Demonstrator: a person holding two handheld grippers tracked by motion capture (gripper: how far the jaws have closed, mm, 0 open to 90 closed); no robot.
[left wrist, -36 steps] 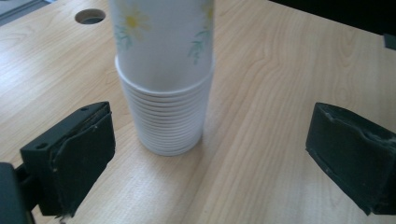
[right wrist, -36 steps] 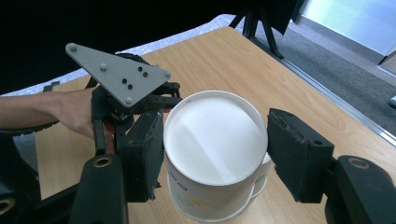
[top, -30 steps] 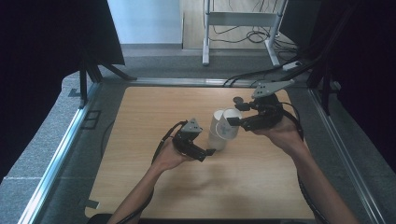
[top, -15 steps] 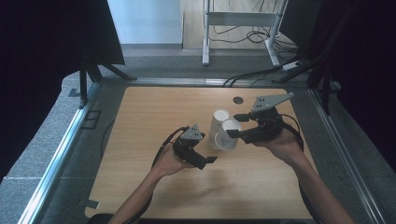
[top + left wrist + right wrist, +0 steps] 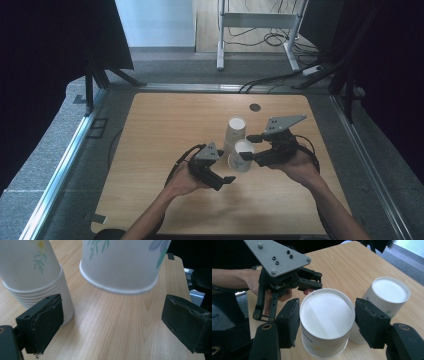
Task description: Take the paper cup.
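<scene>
- We see the right gripper (image 5: 248, 155) clamping an upturned cup (image 5: 241, 155) just beside the stack (image 5: 234, 132).
- The left gripper (image 5: 227, 179), jaws wide and lately narrowing with nothing gripped, sits near the stack.

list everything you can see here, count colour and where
held paper cup: 1, white with a leaf print, upside down, clamped between the right tongs' pads above the table
stack of paper cups: 1 stack, white with a leaf print, upside down on the table just behind the held cup
table: 1, light wood, centre
round cap: 1, dark, in the tabletop near the far edge
frame legs: white, on the floor beyond the table
left tongs: black, open, near the held cup
right tongs: black, shut on the cup
</scene>
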